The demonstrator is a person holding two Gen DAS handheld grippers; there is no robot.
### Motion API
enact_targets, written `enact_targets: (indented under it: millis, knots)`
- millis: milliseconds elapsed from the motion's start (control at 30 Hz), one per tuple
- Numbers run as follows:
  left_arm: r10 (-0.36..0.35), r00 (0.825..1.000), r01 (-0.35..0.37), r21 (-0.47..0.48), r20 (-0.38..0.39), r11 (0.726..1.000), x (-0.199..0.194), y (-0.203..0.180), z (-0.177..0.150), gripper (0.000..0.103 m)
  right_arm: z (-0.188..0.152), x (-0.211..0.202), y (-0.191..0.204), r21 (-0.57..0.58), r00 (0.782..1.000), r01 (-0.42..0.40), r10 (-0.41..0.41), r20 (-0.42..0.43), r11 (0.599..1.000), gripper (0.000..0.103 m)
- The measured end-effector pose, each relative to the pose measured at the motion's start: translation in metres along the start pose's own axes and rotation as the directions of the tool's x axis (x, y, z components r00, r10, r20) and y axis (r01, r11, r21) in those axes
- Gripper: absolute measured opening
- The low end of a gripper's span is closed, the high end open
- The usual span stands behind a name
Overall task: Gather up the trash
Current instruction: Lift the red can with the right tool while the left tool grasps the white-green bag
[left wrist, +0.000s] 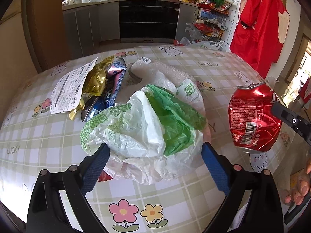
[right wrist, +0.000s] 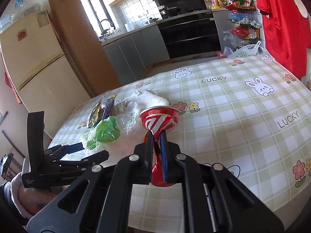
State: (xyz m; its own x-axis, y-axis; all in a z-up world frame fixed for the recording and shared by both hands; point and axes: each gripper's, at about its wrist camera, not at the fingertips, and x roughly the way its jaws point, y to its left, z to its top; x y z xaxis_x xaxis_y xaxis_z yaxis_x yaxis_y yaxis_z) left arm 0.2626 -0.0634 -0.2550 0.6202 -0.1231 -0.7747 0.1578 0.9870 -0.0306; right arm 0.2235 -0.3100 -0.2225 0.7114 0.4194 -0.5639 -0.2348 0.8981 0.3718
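A crumpled white and green plastic bag [left wrist: 147, 122] lies on the checked tablecloth [left wrist: 175, 200]. My left gripper [left wrist: 154, 146] is open wide, with one blue finger [left wrist: 95, 167] at each side of the bag's near end. A crushed red can [left wrist: 254, 118] hangs above the table to the right, and my right gripper [right wrist: 156, 136] is shut on its flattened waist. In the right wrist view the can [right wrist: 159, 117] points away from me, with the bag [right wrist: 103, 132] and left gripper [right wrist: 89, 150] to its left. Behind the bag lie a printed paper [left wrist: 72, 89], a gold wrapper [left wrist: 95, 83], a blue and pink wrapper [left wrist: 114, 81] and white foam [left wrist: 167, 69].
A red garment [left wrist: 260, 25] hangs past the table's right edge. Beyond the far edge stand a wire rack [left wrist: 211, 19] of goods, a white bag on the floor [left wrist: 210, 44] and the kitchen counter [left wrist: 91, 5]. A fridge [right wrist: 29, 58] is at the left. A hand [left wrist: 299, 190] shows at the lower right.
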Motion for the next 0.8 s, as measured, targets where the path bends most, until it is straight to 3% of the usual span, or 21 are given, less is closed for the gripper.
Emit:
enact_targets:
  millis: [100, 167, 267, 500, 800]
  knots:
    - [-0.003, 1.0, 0.004, 0.032, -0.015, 0.999, -0.003, -0.002, -0.002, 0.059, 0.0, -0.004, 0.001, 0.007, 1.0, -0.009, 0.009, 0.009, 1.0, 0.011]
    - [-0.033, 0.999, 0.033, 0.03, 0.001, 0.999, -0.012, 0.001, -0.003, 0.034, 0.0, -0.009, 0.003, 0.008, 1.0, -0.012, 0.012, 0.019, 1.0, 0.011]
    - [-0.042, 0.998, 0.039, 0.052, 0.045, 0.998, -0.029, 0.003, -0.005, 0.014, 0.0, -0.016, 0.005, 0.006, 0.999, -0.017, 0.017, 0.029, 1.0, 0.011]
    - [-0.09, 0.984, 0.086, 0.03, 0.151, 0.996, -0.088, 0.009, 0.0, 0.01, 0.007, -0.044, 0.011, 0.012, 0.996, -0.032, 0.031, 0.084, 0.999, 0.011]
    - [-0.112, 0.948, 0.111, 0.02, 0.299, 0.994, -0.183, 0.005, 0.001, 0.01, 0.009, -0.101, 0.03, -0.039, 0.986, -0.045, 0.05, 0.158, 0.998, 0.011]
